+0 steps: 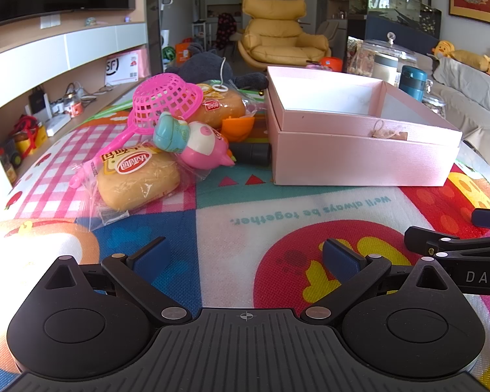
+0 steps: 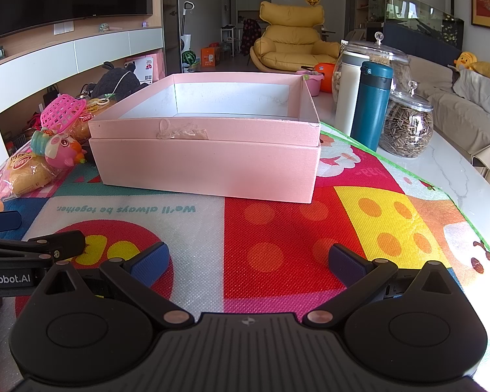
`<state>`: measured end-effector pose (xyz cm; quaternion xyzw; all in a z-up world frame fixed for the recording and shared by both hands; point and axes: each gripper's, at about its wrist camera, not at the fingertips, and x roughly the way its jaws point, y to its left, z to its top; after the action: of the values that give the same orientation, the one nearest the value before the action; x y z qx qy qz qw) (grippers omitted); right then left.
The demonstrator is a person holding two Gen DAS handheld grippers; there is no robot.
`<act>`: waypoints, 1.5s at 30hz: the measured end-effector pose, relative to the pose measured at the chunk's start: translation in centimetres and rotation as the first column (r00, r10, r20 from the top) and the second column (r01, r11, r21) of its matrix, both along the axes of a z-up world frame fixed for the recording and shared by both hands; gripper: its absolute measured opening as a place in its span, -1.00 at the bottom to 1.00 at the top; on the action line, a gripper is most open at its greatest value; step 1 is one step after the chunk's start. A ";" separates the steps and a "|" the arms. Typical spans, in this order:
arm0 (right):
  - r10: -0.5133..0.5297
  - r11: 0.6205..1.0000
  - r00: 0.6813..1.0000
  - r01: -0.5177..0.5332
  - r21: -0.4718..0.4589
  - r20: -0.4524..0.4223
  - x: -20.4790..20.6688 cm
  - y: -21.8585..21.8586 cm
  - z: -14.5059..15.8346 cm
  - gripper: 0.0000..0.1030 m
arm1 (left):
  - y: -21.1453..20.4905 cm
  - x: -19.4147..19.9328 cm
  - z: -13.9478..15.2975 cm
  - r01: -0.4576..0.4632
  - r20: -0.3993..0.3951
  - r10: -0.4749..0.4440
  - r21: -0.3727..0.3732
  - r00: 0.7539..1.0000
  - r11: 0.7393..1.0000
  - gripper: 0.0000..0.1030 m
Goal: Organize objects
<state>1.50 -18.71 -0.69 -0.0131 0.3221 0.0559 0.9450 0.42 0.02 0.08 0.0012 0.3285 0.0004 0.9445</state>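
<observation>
An open pink box [image 1: 359,150] [image 2: 209,163] with a white inside stands on the colourful mat [image 1: 245,212], nothing visible in it. Left of it lies a heap: two wrapped buns [image 1: 137,179] [image 1: 219,107], a pink plastic sieve [image 1: 160,101], a pink pig toy [image 1: 202,145] [image 2: 63,148], an orange piece [image 1: 236,127], a black cylinder [image 1: 251,153] and a dark plush [image 1: 212,68]. My left gripper [image 1: 245,256] hovers open over the mat in front of the heap and box. My right gripper [image 2: 248,261] is open too, facing the box front, nothing between its fingers.
Right of the box stand a teal flask [image 2: 372,107], a white cup [image 2: 349,91] and glass jars [image 2: 406,124] on the marble tabletop [image 2: 457,176]. The right gripper's finger [image 1: 454,245] shows at the left view's right edge. A yellow armchair [image 2: 294,39] and a sofa [image 2: 467,104] lie beyond.
</observation>
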 end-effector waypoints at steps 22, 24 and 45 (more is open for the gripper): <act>-0.008 1.000 1.000 0.008 -0.003 0.000 0.1 0.3 -0.1 1.00 | 0.0 -0.4 -0.1 -0.002 0.000 0.002 0.008 1.000 1.000 0.98; -0.012 1.000 1.000 0.012 -0.004 0.000 0.1 0.2 0.0 1.00 | 0.0 -0.4 -0.1 -0.002 0.000 0.002 0.011 1.000 1.000 0.98; 0.041 0.999 0.995 -0.038 0.036 -0.086 1.6 -0.5 0.8 1.00 | 3.2 -1.5 3.2 0.148 0.111 -0.172 0.199 0.979 0.969 0.96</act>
<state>3.08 -19.21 0.10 -0.0006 0.3613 0.0806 0.9290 -1.03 3.25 3.32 0.1177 0.2648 -0.0445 0.9560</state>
